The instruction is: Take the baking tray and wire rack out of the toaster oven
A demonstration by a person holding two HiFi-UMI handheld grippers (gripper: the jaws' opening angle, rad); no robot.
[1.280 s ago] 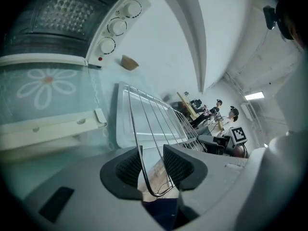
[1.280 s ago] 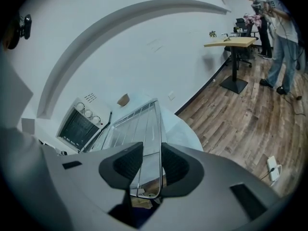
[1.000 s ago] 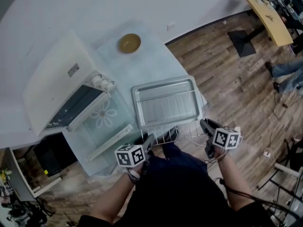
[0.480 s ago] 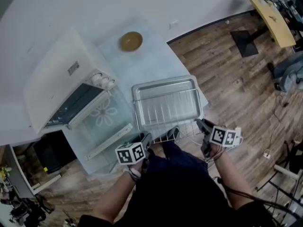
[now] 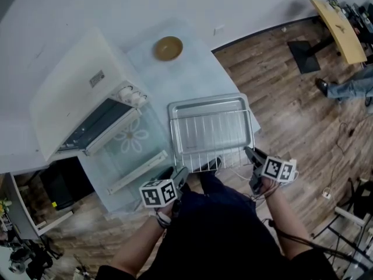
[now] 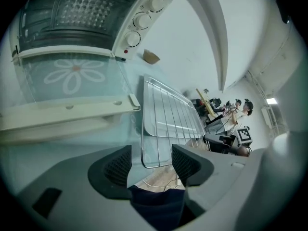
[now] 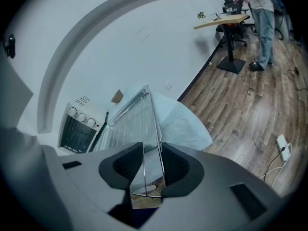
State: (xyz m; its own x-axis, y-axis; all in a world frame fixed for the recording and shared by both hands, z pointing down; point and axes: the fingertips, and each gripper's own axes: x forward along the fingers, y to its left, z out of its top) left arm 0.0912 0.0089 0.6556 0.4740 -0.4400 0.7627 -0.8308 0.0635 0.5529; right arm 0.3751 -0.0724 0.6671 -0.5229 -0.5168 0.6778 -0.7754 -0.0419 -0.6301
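**Head view.** Toaster oven (image 5: 76,98) at the left of the table (image 5: 186,74), its glass door (image 5: 131,150) dropped open. Baking tray (image 5: 204,102) is out of the oven, flat on the table just right of the door. Wire rack (image 5: 213,142) lies on the tray, its near end sticking out past the tray's rim towards the person. Brown bowl (image 5: 168,48) well behind, near the table's far edge. Left gripper (image 5: 179,174) at the rack's near left corner, right gripper (image 5: 249,153) at its near right corner.

**Left gripper view.** Jaws have just been opening and now stand wide. The rack's rounded corner sits between the pads, but neither pad presses on it, so nothing is held. The open door and the oven's knobs (image 6: 142,20) show up and to the left.

**Right gripper view.** Jaws drawn in narrow and clamped on the rack's corner wire, a pad against each side. The rack runs away from the jaws towards the oven.
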